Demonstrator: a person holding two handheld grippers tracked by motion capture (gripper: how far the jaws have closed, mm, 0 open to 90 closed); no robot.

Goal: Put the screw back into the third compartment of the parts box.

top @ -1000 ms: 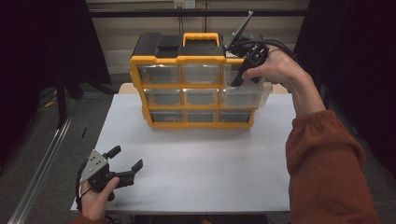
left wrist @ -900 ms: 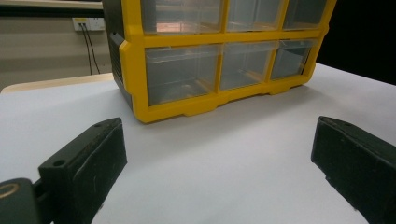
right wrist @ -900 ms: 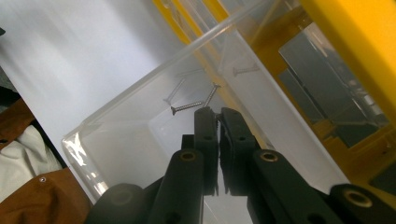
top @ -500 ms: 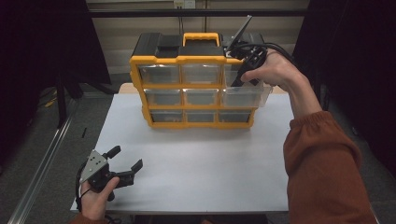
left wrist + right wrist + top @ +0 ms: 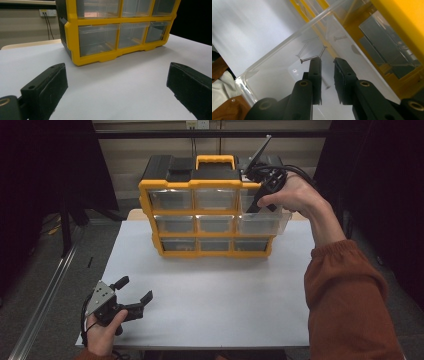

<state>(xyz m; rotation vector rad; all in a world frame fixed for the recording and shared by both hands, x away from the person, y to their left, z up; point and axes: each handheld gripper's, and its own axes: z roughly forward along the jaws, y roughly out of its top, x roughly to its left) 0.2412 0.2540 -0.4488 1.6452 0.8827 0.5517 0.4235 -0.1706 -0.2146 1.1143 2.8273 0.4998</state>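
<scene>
A yellow and black drawer organizer (image 5: 206, 184) stands at the back of the white table (image 5: 210, 295). Its right middle clear drawer (image 5: 265, 224) is pulled out. My right gripper (image 5: 253, 208) points down into that drawer. Its jaws (image 5: 327, 60) have just been opening and stand a little apart with nothing gripped between them. Several screws lie on the drawer floor, one screw (image 5: 309, 59) at the tip of the left jaw. My left gripper (image 5: 135, 289) rests at the table's front left, open wide and empty (image 5: 116, 68), facing the organizer (image 5: 72, 37).
The other clear drawers (image 5: 214, 223) are pushed in. A wide bare stretch of table lies between the organizer and the front edge. Dark curtains hang at both sides, and a metal rail (image 5: 45, 295) runs along the floor at the left.
</scene>
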